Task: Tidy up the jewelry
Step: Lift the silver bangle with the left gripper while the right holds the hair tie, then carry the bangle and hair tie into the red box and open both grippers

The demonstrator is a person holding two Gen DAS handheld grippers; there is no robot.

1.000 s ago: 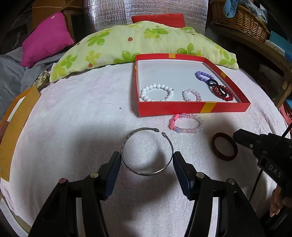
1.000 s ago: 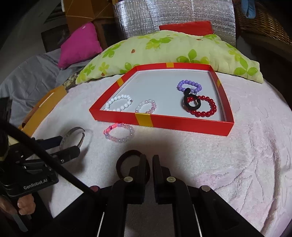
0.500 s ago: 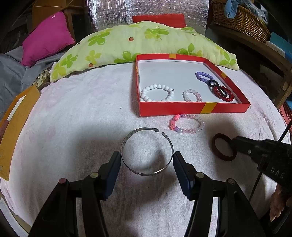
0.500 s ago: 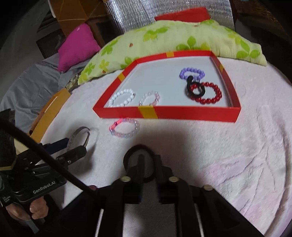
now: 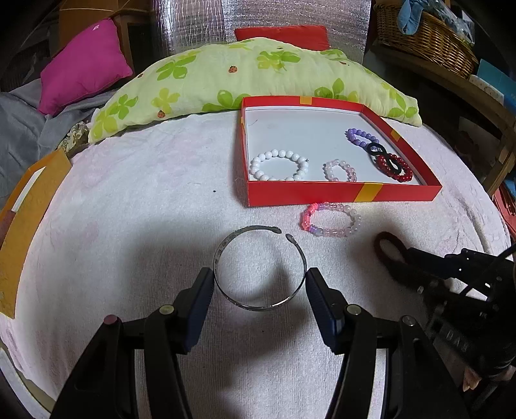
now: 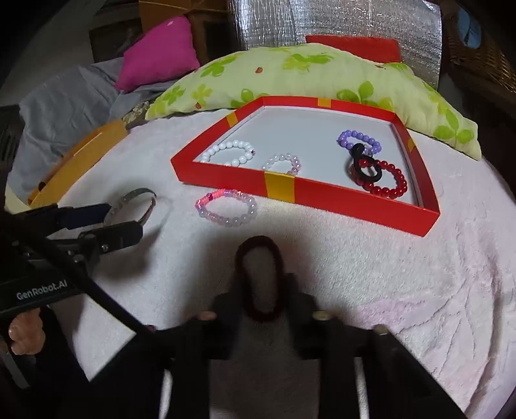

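Observation:
A silver open bangle (image 5: 251,228) lies on the white towel, and my left gripper (image 5: 259,277) has a pad pressing each side of it. To the right lies a dark red hair tie (image 6: 258,241), squeezed into a long oval. My right gripper (image 6: 261,290) is closing on it, its fingers against both sides. A pink and lilac bead bracelet (image 5: 329,232) lies just in front of the red tray (image 5: 322,193). Inside the tray are white, pale pink, purple and red bead bracelets and a black hair tie.
A green flowered pillow (image 5: 258,74) lies behind the tray, with a magenta cushion (image 5: 84,58) at the back left. An orange box (image 5: 29,206) sits at the towel's left edge. A wicker basket (image 5: 425,29) stands on a shelf at the right. A hand (image 6: 25,332) grips the left tool.
My right gripper moved forward and down onto the dark red hair tie, opened around it and squeezed it from a round ring into an oval. The left gripper and bangle stayed still.

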